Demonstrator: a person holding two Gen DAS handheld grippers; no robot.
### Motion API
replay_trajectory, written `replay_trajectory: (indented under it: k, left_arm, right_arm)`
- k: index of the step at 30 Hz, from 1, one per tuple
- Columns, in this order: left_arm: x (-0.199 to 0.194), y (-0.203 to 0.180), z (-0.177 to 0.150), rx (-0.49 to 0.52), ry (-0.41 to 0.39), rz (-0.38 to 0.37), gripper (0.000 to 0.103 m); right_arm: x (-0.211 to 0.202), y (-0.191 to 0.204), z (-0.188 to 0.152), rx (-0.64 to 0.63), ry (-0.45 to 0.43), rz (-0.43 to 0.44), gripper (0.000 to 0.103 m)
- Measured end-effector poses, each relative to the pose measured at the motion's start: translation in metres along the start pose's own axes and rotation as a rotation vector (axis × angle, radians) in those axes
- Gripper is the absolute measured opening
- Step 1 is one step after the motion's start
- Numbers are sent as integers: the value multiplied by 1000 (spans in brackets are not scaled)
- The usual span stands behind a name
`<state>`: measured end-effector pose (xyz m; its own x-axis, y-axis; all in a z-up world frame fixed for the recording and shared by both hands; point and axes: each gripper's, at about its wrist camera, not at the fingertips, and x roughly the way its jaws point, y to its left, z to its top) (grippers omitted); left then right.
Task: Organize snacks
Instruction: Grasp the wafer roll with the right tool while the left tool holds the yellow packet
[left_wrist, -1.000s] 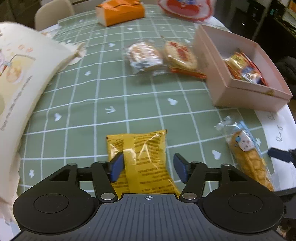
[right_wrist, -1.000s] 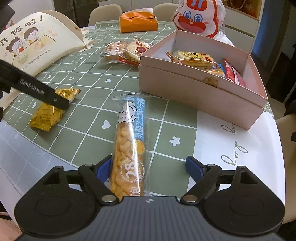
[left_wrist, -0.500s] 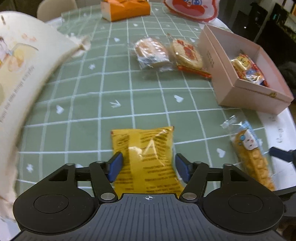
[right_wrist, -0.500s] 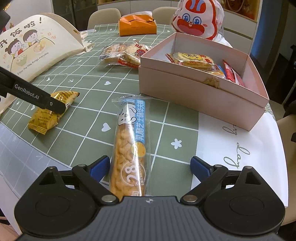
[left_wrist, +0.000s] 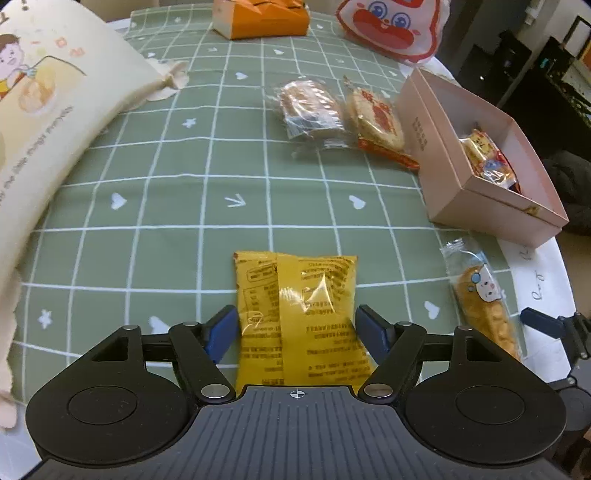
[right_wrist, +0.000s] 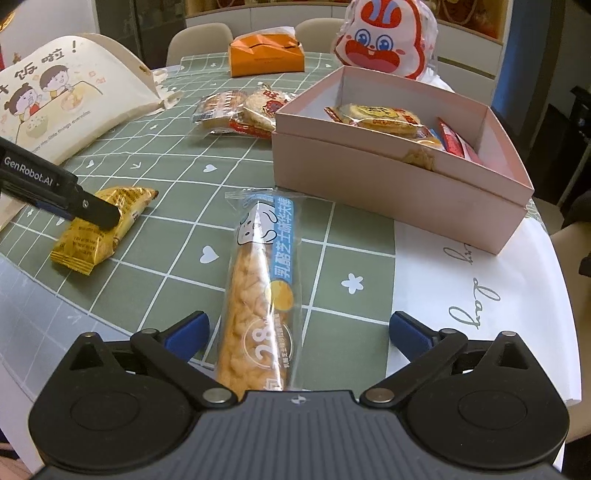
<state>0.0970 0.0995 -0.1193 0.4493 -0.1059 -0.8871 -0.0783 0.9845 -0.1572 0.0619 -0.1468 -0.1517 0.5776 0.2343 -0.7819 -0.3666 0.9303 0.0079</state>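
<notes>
Beige chairs (right_wrist: 199, 40) stand behind the green grid-clothed table (right_wrist: 177, 280); pale cabinets (right_wrist: 469, 40) line the wall.

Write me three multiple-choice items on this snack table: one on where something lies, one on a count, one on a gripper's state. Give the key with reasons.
1. Where does the yellow packet lie?
A. inside the pink box
B. on the green tablecloth between the left gripper's fingers
C. on top of the orange bag

2. How many wrapped snacks lie together on the cloth just left of the pink box?
A. two
B. four
C. none

3. How does the right gripper stand?
A. shut on the long snack bar
B. shut on nothing
C. open, the long snack bar between its fingers

Key: B, the left gripper straddles it; A, two round wrapped cakes; C, gaps show beside the bar on both sides.
</notes>
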Motion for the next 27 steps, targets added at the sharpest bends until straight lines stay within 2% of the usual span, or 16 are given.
replay_trajectory:
  k: [4, 6, 7, 9, 11, 12, 15, 17, 19, 22, 26, 27]
  left_arm:
    - [7, -2, 3, -7, -9, 29, 78]
    - [8, -2, 4, -9, -16, 30, 77]
    - [7, -1, 3, -7, -16, 24, 76]
    - [4, -1, 1, -2, -15, 6, 73]
    - [-1, -1, -3, -6, -9, -24, 65]
    - [-3, -3, -6, -8, -4, -40, 65]
    - [-11, -12, -16, 13, 11, -59, 65]
    - [-17, -19, -20, 28, 11, -68, 65]
    - [-23, -28, -25, 43, 13, -84, 65]
    - [-30, -43, -29, 73, 6, -105, 65]
    - [-34, -61, -29, 108, 1, -142, 65]
    - [-34, -65, -29, 116, 0, -151, 65]
  right_arm:
    - [0, 2, 2, 10, 20, -9, 103]
    - [-1, 2, 3, -27, 34, 14, 103]
    - [-1, 2, 5, -56, 48, 37, 102]
    - [-4, 0, 8, -67, 53, 57, 93]
    - [-8, -2, 13, -50, 30, 62, 91]
    - [-9, -2, 16, -44, 19, 62, 90]
    - [-6, 1, 24, -43, 13, 61, 74]
    - [-2, 4, 28, -57, 38, 76, 51]
    - [-3, 4, 30, -63, 57, 111, 38]
    - [-18, 0, 31, -79, 38, 129, 33]
    - [-45, -14, 32, -70, -9, 133, 18]
    - [-50, -18, 34, -62, -17, 127, 18]
